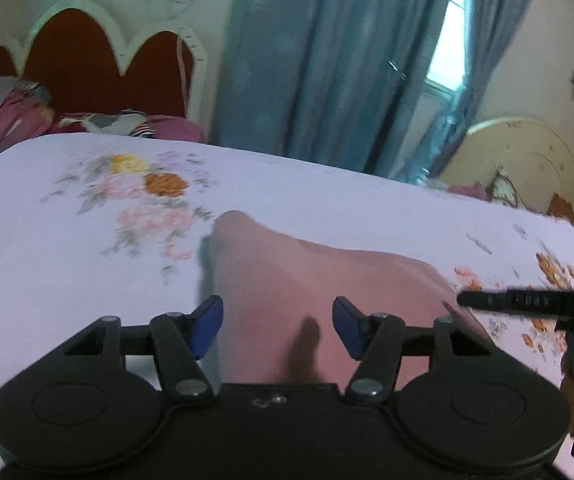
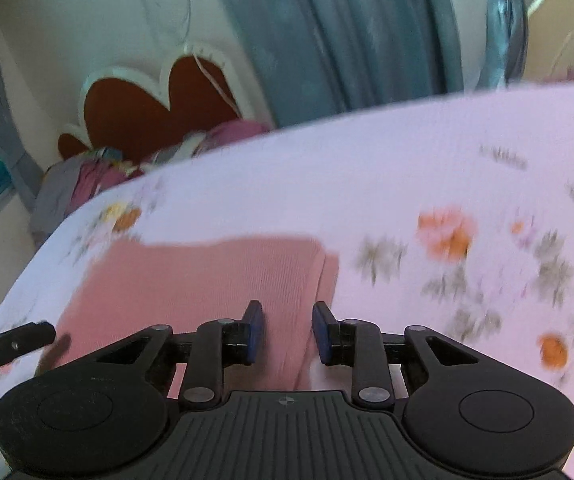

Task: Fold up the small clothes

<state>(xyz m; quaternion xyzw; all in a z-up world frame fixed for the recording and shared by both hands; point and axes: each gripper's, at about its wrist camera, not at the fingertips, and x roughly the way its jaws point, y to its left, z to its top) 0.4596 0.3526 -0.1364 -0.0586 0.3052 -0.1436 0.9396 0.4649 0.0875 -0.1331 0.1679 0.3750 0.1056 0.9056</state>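
Observation:
A small pink garment [image 1: 307, 280] lies on the floral bedsheet [image 1: 87, 240]. In the right wrist view it [image 2: 207, 276] looks folded into a rough rectangle, with a layered edge on its right side. My left gripper [image 1: 278, 326] is open and empty, hovering just above the garment's near part. My right gripper [image 2: 288, 332] is open with a narrower gap, empty, above the garment's right edge. The right gripper also shows at the right of the left wrist view [image 1: 527, 300]. The left gripper's tip shows at the left of the right wrist view [image 2: 11, 344].
A red and white headboard [image 1: 87, 60] and a pile of pink and grey bedding [image 1: 11, 112] stand at the head of the bed. Blue curtains [image 1: 327, 60] and a window lie beyond the far edge. A cream cabinet [image 1: 527, 160] stands at the right.

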